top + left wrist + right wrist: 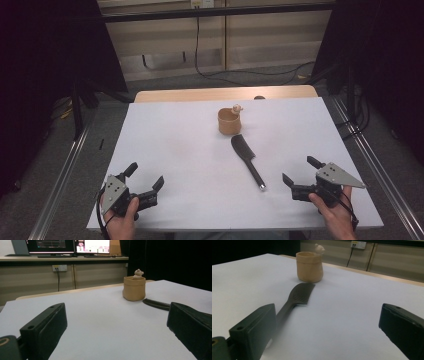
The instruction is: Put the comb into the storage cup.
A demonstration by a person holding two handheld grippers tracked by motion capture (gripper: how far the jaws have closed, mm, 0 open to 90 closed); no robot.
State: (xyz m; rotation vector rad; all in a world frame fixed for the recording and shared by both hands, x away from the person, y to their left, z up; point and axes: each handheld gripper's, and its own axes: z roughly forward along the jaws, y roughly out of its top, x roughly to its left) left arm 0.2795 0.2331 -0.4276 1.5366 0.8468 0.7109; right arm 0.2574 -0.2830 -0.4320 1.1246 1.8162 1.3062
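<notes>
A tan cup (pixel 229 121) (pixel 134 288) (pixel 309 267) with a small bear figure (pixel 237 107) (pixel 138 273) (pixel 319 249) on its rim stands upright at the table's middle back. A black slotted spatula (pixel 247 160) (pixel 295 300) (pixel 156 304) lies flat just in front of it, handle toward the near right. My left gripper (pixel 145 177) (pixel 117 332) rests open at the near left, nothing between its jaws. My right gripper (pixel 301 171) (pixel 327 332) is open at the near right, the spatula's handle end close to its left jaw.
The white table top (pixel 175 145) ends in a wooden strip (pixel 200 93) at the back. Metal rails (pixel 65 170) run along both sides on the floor. A cable (pixel 200 55) hangs down the rear wall. Monitors (pixel 70 245) sit on a far desk.
</notes>
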